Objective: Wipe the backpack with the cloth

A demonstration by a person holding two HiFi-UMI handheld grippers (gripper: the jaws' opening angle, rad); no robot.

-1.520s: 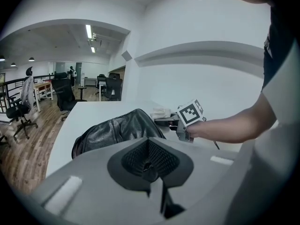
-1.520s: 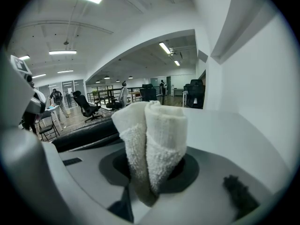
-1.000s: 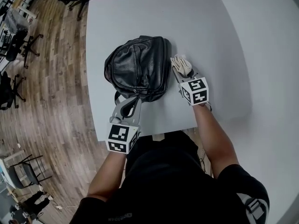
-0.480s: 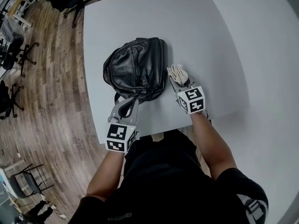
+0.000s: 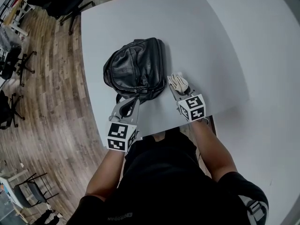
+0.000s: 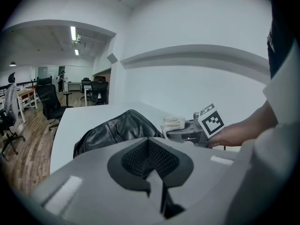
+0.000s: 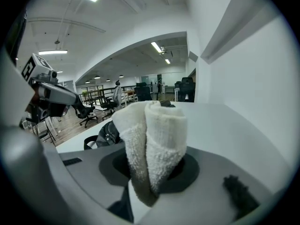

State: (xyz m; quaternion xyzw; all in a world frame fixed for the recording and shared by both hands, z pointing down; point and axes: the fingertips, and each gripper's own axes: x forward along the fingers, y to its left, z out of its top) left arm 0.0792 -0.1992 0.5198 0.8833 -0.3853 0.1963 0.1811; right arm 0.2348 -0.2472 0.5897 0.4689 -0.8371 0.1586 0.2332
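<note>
A black leather backpack [image 5: 136,69] lies on the white table [image 5: 206,41]; it also shows in the left gripper view [image 6: 117,130] and in the right gripper view [image 7: 108,132]. My right gripper [image 5: 177,89] is shut on a rolled white cloth [image 5: 178,82] [image 7: 152,135], just right of the backpack's near corner and apart from it. My left gripper [image 5: 127,106] sits at the backpack's near edge by its strap, jaws together [image 6: 151,165] with nothing seen between them. From the left gripper view the right gripper [image 6: 187,134] and the cloth [image 6: 173,123] show beside the bag.
The table's near edge [image 5: 159,128] runs just behind both grippers, against the person's body. Wooden floor with office chairs [image 5: 61,3] lies to the left. A white wall stands to the right of the table [image 6: 197,83].
My right gripper has drawn the cloth back along the backpack's right side toward the near table edge. The left gripper has hardly moved.
</note>
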